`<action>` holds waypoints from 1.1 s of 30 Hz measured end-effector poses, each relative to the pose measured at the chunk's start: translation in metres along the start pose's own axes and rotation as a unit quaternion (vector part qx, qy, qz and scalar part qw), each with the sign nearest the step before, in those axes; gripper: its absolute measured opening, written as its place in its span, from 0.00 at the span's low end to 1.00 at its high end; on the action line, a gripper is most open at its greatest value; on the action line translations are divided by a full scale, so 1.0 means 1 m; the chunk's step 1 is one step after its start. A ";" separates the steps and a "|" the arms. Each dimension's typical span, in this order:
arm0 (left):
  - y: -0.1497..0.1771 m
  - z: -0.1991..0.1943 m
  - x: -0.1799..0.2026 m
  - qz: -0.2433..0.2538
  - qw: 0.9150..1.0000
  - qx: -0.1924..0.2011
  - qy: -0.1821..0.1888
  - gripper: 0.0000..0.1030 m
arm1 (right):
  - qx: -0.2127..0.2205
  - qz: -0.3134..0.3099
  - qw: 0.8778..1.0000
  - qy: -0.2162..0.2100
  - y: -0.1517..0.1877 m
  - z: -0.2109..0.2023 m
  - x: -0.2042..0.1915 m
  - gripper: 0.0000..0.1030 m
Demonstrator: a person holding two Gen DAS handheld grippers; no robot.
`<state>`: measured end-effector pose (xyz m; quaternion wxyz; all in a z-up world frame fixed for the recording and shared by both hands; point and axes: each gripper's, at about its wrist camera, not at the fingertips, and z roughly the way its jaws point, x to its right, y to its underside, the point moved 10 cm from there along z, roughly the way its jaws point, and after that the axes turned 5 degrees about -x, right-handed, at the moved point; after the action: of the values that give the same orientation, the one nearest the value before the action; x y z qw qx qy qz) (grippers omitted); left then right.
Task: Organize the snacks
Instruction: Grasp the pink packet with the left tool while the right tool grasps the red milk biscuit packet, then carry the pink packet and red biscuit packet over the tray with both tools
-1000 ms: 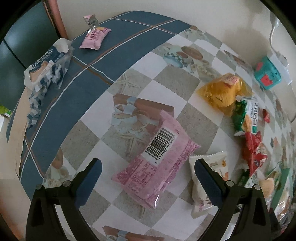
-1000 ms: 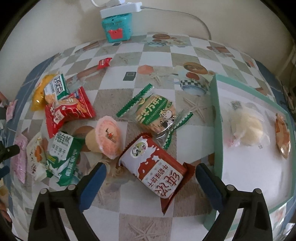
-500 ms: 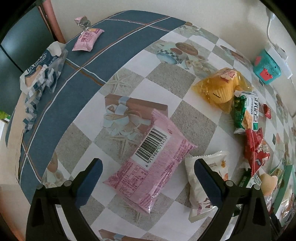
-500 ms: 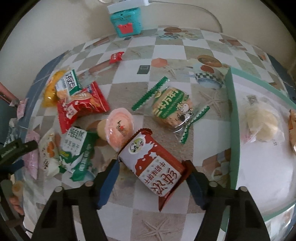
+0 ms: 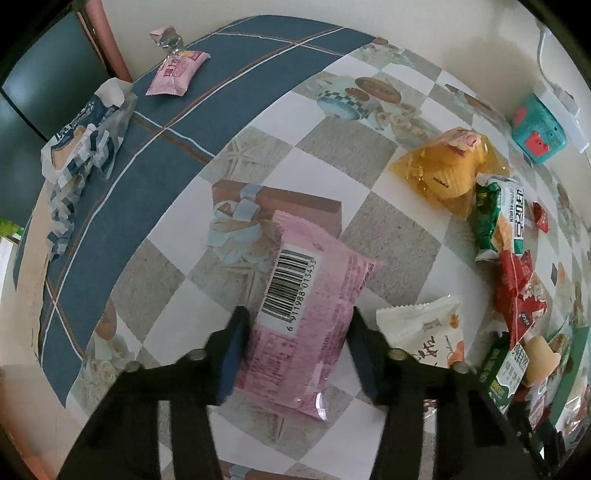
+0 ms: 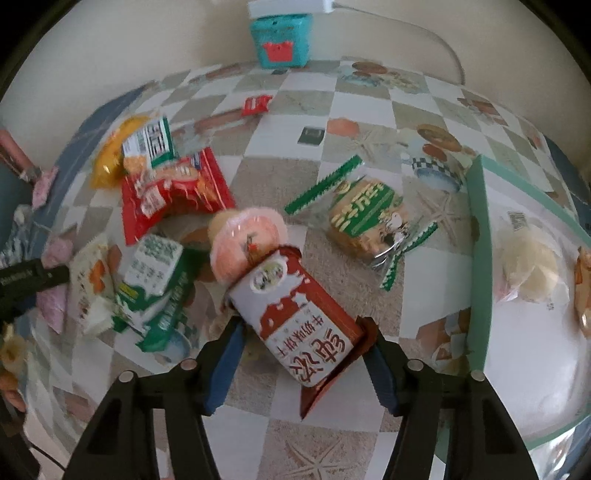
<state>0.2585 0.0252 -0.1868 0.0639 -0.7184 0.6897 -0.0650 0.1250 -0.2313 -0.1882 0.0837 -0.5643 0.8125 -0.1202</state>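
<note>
My left gripper (image 5: 297, 350) is shut on a pink snack packet (image 5: 306, 317) with a barcode; the blue pads press both of its long sides on the checked tablecloth. My right gripper (image 6: 303, 354) is shut on a red and white biscuit packet (image 6: 295, 314), whose far end touches a peach jelly cup (image 6: 245, 243). A green-rimmed white tray (image 6: 480, 258) at the right holds a pale bun (image 6: 528, 266) and an orange snack (image 6: 583, 291).
Left wrist view: white packet (image 5: 424, 332), yellow cake (image 5: 447, 173), green packet (image 5: 498, 218), red packet (image 5: 521, 288), small pink packet (image 5: 177, 72), blue and white bag (image 5: 81, 136). Right wrist view: green carton (image 6: 155, 280), red packet (image 6: 173, 192), green-wrapped cookie (image 6: 365, 218), teal box (image 6: 280, 35).
Both grippers have closed from wide open onto their packets. The left one has moved forward over the pink packet. The right one has advanced on the red and white packet, pushing it against the jelly cup.
</note>
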 end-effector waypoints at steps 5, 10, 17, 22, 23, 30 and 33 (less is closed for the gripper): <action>0.005 -0.004 -0.006 -0.007 1.000 0.000 -0.007 0.42 | 0.002 0.000 1.000 -0.001 0.000 -0.002 -0.002 0.58; 0.011 -0.017 -0.005 -0.006 1.000 0.007 -0.012 0.41 | 0.012 0.007 1.000 -0.002 -0.001 -0.005 -0.003 0.50; 0.018 -0.044 -0.001 -0.010 0.999 0.029 -0.012 0.41 | 0.016 0.019 1.000 -0.018 0.003 -0.014 0.002 0.45; 0.026 -0.067 -0.001 -0.012 0.999 0.047 -0.012 0.41 | 0.028 0.027 0.999 -0.026 0.002 -0.027 0.008 0.44; 0.023 -0.068 0.004 -0.010 0.999 0.050 -0.013 0.41 | 0.030 0.028 0.999 -0.026 0.002 -0.030 0.010 0.44; 0.023 -0.093 0.018 0.004 0.997 0.076 0.000 0.41 | 0.060 0.036 0.997 -0.025 -0.003 -0.062 0.022 0.44; 0.027 -0.101 0.028 0.009 0.996 0.084 0.011 0.41 | 0.064 0.043 0.997 -0.017 -0.003 -0.073 0.030 0.45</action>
<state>0.2151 -0.0035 -0.0920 0.1169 -0.7033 0.6890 -0.1302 0.0975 -0.2532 -0.1170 0.1387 -0.5239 0.8252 -0.1589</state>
